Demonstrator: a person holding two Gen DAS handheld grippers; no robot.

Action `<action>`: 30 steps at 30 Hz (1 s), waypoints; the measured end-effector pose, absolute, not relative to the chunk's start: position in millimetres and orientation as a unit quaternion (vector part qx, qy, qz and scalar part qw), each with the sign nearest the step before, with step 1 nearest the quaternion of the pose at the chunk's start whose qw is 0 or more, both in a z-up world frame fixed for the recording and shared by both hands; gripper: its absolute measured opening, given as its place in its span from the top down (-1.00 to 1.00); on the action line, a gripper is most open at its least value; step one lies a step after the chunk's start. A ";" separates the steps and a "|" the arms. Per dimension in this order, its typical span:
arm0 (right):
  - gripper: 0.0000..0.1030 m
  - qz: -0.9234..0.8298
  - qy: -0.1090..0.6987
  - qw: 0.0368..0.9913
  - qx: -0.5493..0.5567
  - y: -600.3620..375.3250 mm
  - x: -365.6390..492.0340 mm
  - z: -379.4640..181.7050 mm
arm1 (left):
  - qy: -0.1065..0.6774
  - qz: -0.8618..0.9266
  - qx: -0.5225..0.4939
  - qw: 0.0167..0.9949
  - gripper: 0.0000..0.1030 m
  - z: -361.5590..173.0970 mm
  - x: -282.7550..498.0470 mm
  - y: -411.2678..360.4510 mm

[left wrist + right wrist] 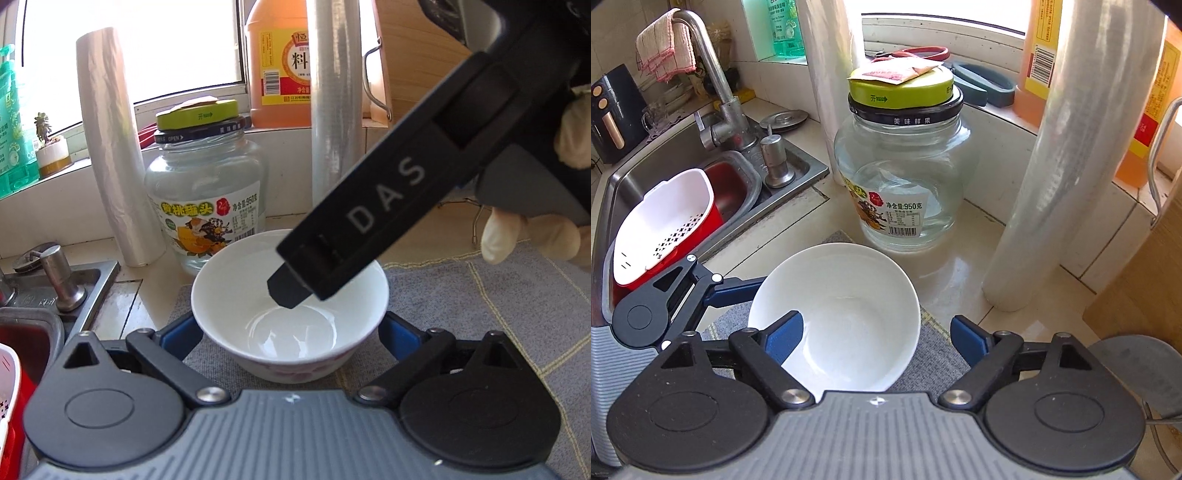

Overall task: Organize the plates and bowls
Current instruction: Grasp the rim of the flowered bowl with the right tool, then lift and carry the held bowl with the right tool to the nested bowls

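White bowl (290,306) btwn open left gripper (290,334), mat (480,314)

Bowl (846,314) glossy white ceramic. Jar (905,177) clear glass, lid (905,88) painted metal. Mat (480,332) grey woven cloth. Sink (646,177) brushed steel. Worktop (960,273) shiny tile. Tool (290,328) matt black plastic, blue pads (786,332).
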State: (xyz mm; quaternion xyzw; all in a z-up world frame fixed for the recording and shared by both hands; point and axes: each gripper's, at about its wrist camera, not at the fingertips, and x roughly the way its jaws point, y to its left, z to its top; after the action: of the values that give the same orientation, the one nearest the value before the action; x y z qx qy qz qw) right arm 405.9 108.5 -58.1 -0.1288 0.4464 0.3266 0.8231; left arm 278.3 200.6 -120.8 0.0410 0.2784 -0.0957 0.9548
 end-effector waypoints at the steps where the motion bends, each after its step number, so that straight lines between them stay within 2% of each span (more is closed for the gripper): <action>1: -0.68 0.329 0.447 0.822 -0.129 110.0 407.5 -59.0 | 0.278 -0.095 0.039 0.955 -0.93 -120.8 278.5 201.0; 11: -0.44 0.347 0.451 0.812 -0.130 124.2 417.1 -65.3 | 0.280 -0.097 0.034 0.954 -0.91 -118.8 278.4 203.8; 21: -0.34 0.347 0.458 0.809 -0.127 123.4 417.2 -66.6 | 0.287 -0.101 0.041 0.952 -0.91 -117.2 277.6 204.0; 30: -0.34 0.353 0.461 0.805 -0.123 119.1 404.0 -61.6 | 0.297 -0.107 0.052 0.947 -0.91 -109.7 265.2 201.7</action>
State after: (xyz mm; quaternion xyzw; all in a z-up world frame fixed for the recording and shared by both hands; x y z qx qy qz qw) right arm 404.0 119.1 -61.6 -0.1228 0.4614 0.3531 0.8046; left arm 265.2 201.7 -109.7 0.0522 0.2973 -0.1074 0.9473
